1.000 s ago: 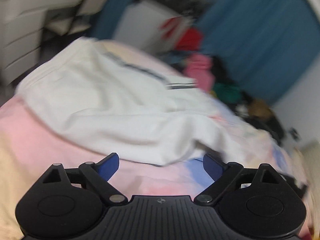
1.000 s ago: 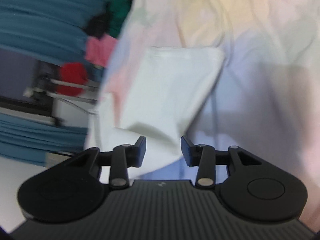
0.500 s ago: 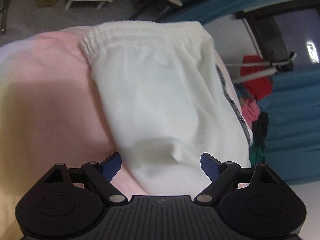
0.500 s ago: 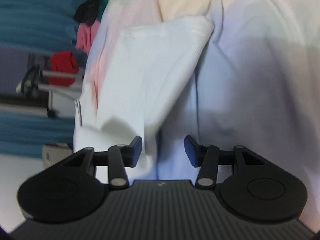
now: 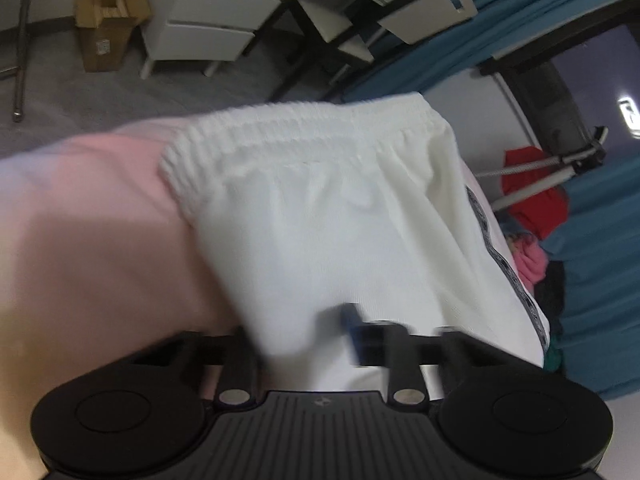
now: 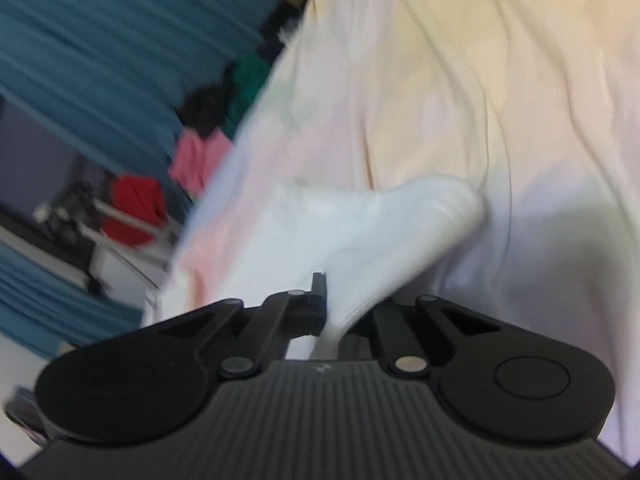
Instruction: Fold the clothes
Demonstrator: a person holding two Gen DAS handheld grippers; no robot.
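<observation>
Left wrist view: close over white shorts, facing drawers. Right wrist view: close above bedsheet, facing curtain. Shared: shorts, sheet, red garment.

White shorts with a black-and-white patterned side stripe; pastel bedsheet in pink, yellow and lilac blotches; teal curtain; black claws with blue pads.

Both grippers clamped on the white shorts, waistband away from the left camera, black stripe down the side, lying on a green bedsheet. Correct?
Not the sheet. The left wrist view shows the white shorts lying on a pink pastel bedsheet, not green. The rest holds: left gripper and right gripper both clamp the cloth.
</observation>
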